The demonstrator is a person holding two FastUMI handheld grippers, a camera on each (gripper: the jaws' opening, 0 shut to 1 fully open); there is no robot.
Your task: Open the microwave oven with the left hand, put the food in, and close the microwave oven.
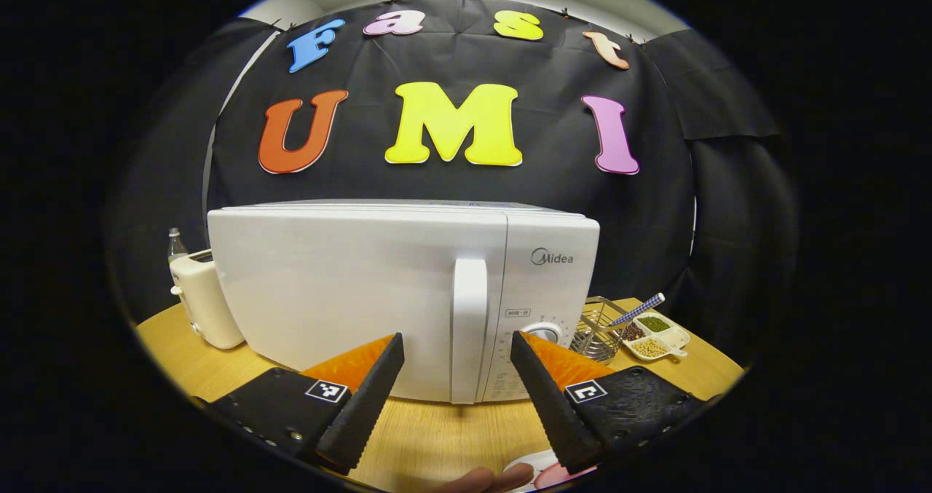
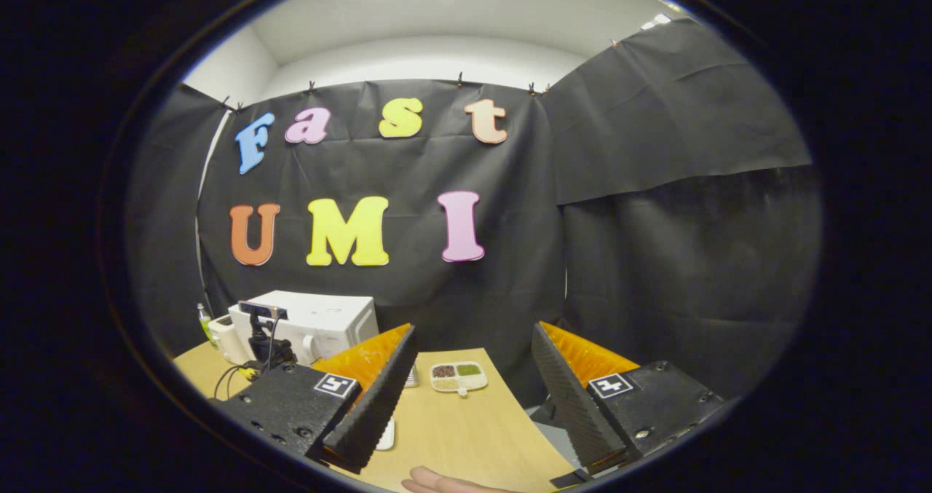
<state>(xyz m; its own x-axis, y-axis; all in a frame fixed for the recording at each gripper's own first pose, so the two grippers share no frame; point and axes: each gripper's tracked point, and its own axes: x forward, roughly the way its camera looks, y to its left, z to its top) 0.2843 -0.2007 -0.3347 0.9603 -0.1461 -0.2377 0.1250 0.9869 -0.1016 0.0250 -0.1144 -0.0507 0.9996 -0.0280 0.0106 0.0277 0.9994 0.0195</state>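
Left gripper view: the left tool (image 1: 455, 347) is held level and faces the microwave oven (image 1: 408, 296) head-on, its two fingers (image 1: 371, 398) spread wide and grasping nothing. The vertical door handle (image 1: 468, 329) appears between the fingertips but beyond them, with no contact visible. The oven door is shut. The oven stands on the wooden bench (image 1: 437, 435); a cream toaster (image 1: 204, 300) sits just beside its left end with a bottle (image 1: 175, 245) behind it, and a wire basket (image 1: 598, 329) and a divided dish of beans (image 1: 655, 336) lie to its right. At the lower edge, part of a hand (image 1: 480, 480) and a plate with something pinkish on it (image 1: 539, 472), probably the food, are cut off by the frame.

Right gripper view: the right tool (image 2: 473, 365) is held back from the bench (image 2: 466, 435) and tilted slightly upward, its fingers (image 2: 375, 402) likewise released and empty. The oven (image 2: 320, 322) is seen well apart at far left, with the left tool (image 2: 269, 347) in front of it. The divided dish (image 2: 457, 376) rests on the bench between the fingers, farther off. Part of a hand (image 2: 437, 482) shows at the bottom edge.
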